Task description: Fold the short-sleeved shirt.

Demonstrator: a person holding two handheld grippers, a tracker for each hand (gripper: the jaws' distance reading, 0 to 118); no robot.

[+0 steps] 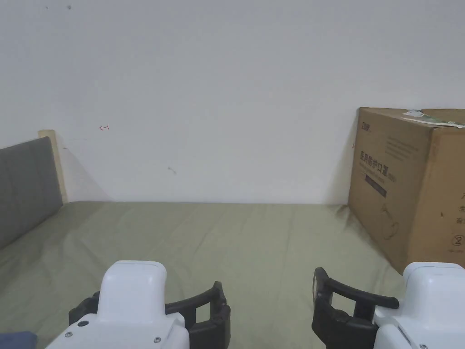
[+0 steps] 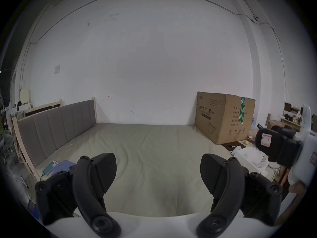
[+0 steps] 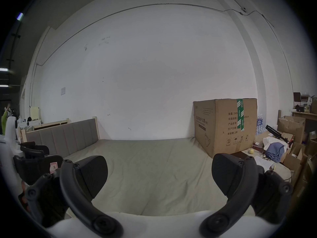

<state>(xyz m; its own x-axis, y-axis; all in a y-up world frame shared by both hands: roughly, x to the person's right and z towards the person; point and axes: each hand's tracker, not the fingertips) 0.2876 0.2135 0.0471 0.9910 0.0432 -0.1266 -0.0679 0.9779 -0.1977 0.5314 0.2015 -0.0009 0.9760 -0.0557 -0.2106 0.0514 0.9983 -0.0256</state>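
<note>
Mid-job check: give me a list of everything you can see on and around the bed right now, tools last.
Bed sheet: one, olive green, spread over the bed, lightly creased.
Headboard: one, grey padded panels in a pale wood frame, along the bed's left side.
Cardboard box: one, brown, on the bed's far right corner against the wall.
Blue cloth: one, folded or bunched, near left edge of the bed; whether it is the shirt is unclear.
Phone: one, teal, beside the blue cloth.
Wall: white, behind the bed.
Left tool: one, black jaws apart, holding nothing.
Right tool: one, black jaws apart, holding nothing.
</note>
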